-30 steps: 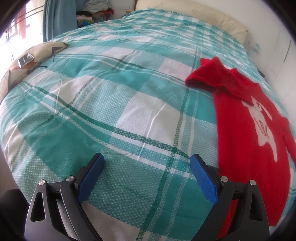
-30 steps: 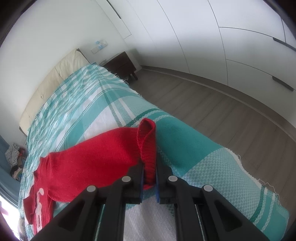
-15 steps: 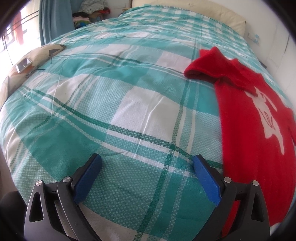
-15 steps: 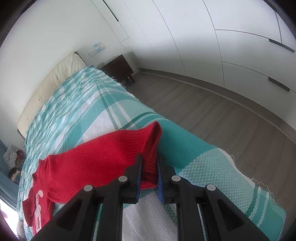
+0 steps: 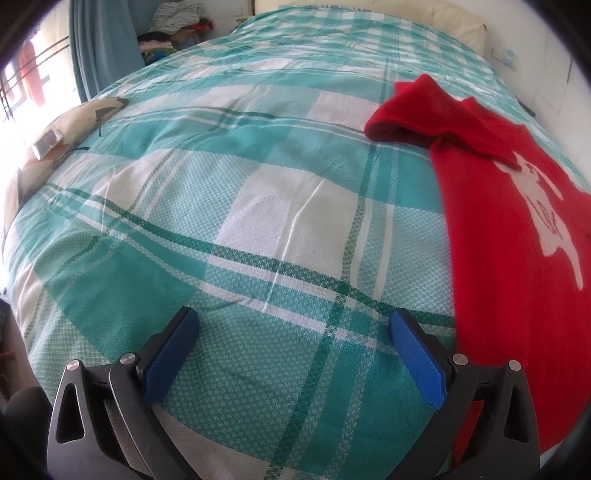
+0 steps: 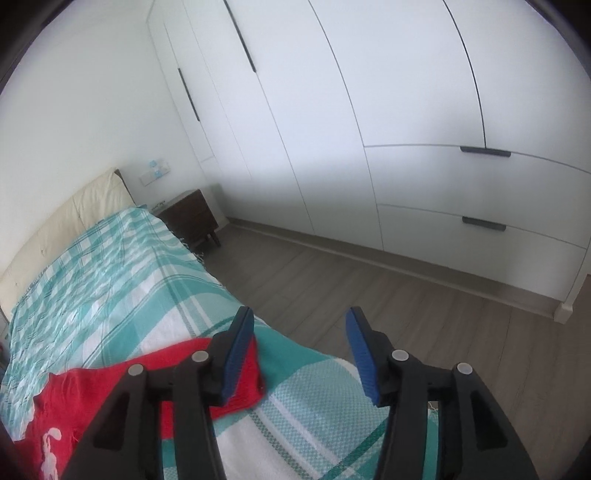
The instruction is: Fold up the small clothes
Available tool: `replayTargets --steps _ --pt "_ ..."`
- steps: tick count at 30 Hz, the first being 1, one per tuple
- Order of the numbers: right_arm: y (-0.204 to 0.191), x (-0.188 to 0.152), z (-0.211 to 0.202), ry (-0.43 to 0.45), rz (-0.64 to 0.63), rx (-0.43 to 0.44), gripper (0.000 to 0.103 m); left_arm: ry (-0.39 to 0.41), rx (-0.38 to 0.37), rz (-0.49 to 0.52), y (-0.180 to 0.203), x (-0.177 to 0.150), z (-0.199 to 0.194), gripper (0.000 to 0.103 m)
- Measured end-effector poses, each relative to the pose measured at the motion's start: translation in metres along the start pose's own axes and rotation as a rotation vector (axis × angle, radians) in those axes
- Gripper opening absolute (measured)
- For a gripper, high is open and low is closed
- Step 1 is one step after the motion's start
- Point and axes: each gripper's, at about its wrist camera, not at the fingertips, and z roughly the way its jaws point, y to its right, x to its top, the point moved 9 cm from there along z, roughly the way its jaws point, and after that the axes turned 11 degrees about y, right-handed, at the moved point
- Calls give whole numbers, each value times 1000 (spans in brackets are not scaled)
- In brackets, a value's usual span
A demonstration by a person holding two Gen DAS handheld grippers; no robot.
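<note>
A small red sweater (image 5: 517, 229) with a white animal figure lies flat on the teal plaid bedspread (image 5: 258, 206), at the right of the left wrist view. My left gripper (image 5: 291, 325) hovers wide open over bare bedspread, just left of the sweater's hem. In the right wrist view the sweater (image 6: 92, 398) lies at the lower left, one sleeve stretched toward the bed's edge. My right gripper (image 6: 299, 325) is raised above that sleeve end with its jaws opening; nothing is between them.
A cream headboard (image 6: 55, 229) and a dark nightstand (image 6: 192, 218) stand at the bed's far end. White wardrobes (image 6: 369, 110) line the wall across a wood floor (image 6: 369, 295). A patterned cushion (image 5: 55, 140) and a clothes pile (image 5: 173, 22) sit on the left.
My right gripper has let go of the red sleeve, opened and lifted, tilting up toward the wardrobes. The sleeve now lies on the bed. My left gripper has opened slightly wider, staying in place.
</note>
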Motion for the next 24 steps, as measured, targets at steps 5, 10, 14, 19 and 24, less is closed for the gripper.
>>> replayTargets --steps 5,10,14,19,24 --pt "-45 2 -26 67 -117 107 65 1 -29 2 0 -1 -1 102" --pt "-76 -12 -31 42 -189 195 66 30 -16 54 3 -4 -11 102" --pt "-88 -20 -31 21 -217 240 66 178 20 119 2 38 -57 102" --pt "-105 -33 -28 -18 -242 299 66 330 -123 237 49 145 -102 103" --pt "-115 -46 -33 -52 -265 345 66 218 -293 354 134 174 -53 102"
